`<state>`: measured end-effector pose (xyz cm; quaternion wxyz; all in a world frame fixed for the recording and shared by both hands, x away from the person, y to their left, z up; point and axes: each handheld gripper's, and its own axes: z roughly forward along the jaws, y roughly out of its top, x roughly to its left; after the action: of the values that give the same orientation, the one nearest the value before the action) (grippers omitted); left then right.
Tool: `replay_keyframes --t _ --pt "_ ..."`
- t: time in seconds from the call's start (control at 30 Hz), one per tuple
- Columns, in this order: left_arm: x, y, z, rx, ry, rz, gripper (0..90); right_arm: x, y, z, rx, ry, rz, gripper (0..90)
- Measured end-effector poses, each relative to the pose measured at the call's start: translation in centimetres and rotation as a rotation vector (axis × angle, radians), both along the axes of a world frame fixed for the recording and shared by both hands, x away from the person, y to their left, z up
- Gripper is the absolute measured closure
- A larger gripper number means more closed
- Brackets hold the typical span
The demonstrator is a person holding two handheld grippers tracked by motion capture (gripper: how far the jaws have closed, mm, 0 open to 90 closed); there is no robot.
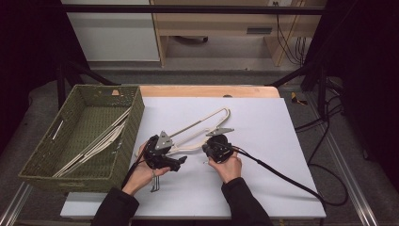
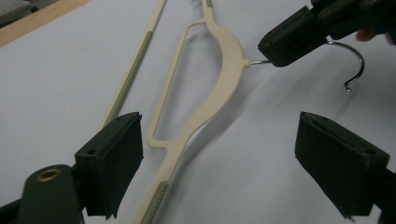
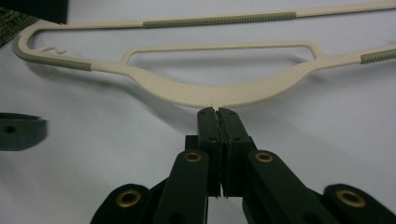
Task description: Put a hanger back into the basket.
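A cream plastic hanger (image 1: 197,123) with grey ribbed grips lies flat on the white table top. My right gripper (image 1: 207,149) is shut on the hanger's metal hook (image 2: 357,65) right at the neck; in the right gripper view its jaws (image 3: 217,114) meet against the hanger's curved middle (image 3: 210,93). My left gripper (image 1: 181,161) hovers just left of it, jaws wide apart. In the left gripper view the hanger's shoulder (image 2: 224,79) lies below and between the open jaws (image 2: 219,135), untouched.
A green woven basket (image 1: 136,117) stands at the table's left and holds several more cream hangers (image 1: 99,143). The white sheet (image 1: 263,141) stretches bare to the right. The right gripper's cable (image 1: 282,176) trails off the front right corner.
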<state>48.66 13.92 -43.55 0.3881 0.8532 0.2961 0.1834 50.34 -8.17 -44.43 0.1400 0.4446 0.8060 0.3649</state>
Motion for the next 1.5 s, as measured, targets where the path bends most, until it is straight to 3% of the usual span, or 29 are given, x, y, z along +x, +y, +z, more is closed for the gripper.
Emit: replay_keyframes --t 0.13,0.23,0.4,0.57,0.87,1.07,1.3,1.33,1.5 --pt "0.7 -1.0 -0.4 0.043 -0.005 -0.007 18.5 -0.1 0.0 0.2 0.002 0.002 -0.001 89.3" --pt "1.0 -1.4 -0.5 0.049 -0.014 -0.008 21.6 -0.2 -0.2 0.4 0.000 -0.001 0.006 89.3" --pt "1.4 -2.3 -0.9 0.109 -0.017 -0.018 27.3 -0.2 -0.2 0.7 0.003 -0.001 0.003 89.3" --pt "2.1 -3.0 -1.3 0.126 -0.021 -0.024 35.9 -0.3 -0.3 0.9 0.005 0.002 0.000 89.3" --pt "2.4 -4.3 -2.1 0.217 -0.041 -0.058 48.7 -0.5 -0.4 1.3 0.012 -0.001 0.006 89.3" --pt "2.6 -4.2 -2.2 0.224 -0.044 -0.061 64.3 -0.7 -0.4 1.7 0.021 0.003 0.005 89.3" --pt "2.4 -4.3 -2.2 0.242 -0.064 -0.083 67.3 -0.8 -0.5 1.8 0.019 0.008 0.016 89.1" --pt "2.3 -4.2 -2.0 0.263 -0.063 -0.099 67.3 -0.8 -0.5 1.8 0.019 0.008 0.016 89.1" --pt "2.2 -4.1 -1.8 0.246 -0.077 -0.111 69.9 -1.1 -0.8 2.6 0.051 -0.019 0.023 83.4"
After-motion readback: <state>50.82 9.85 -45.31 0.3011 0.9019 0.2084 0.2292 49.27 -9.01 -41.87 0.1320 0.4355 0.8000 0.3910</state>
